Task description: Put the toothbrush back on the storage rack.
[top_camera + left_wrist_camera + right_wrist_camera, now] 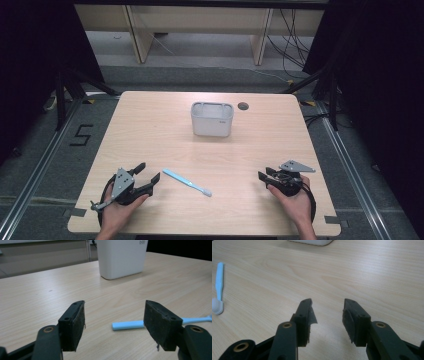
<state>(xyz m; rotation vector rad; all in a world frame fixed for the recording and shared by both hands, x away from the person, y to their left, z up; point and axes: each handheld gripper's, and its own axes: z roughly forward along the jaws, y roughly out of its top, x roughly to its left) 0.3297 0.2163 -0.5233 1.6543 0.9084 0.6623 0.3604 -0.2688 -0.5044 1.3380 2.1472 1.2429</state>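
Observation:
A light blue toothbrush (186, 181) lies flat on the wooden table (150, 130), its white bristle head toward the right. A white rectangular cup (212, 119) stands upright at the table's middle back. My left gripper (148, 171) rests at the front left, open and empty, just left of the toothbrush handle (127, 325). My right gripper (265, 176) rests at the front right, open and empty, well apart from the brush head (217, 306). The cup (122, 257) rises straight ahead in the left gripper view.
A small dark round hole (243, 106) sits in the table just right of the cup. Beyond the far edge are wooden furniture legs (137, 35) and cables (292, 40) on the floor. Dark frames stand at both sides.

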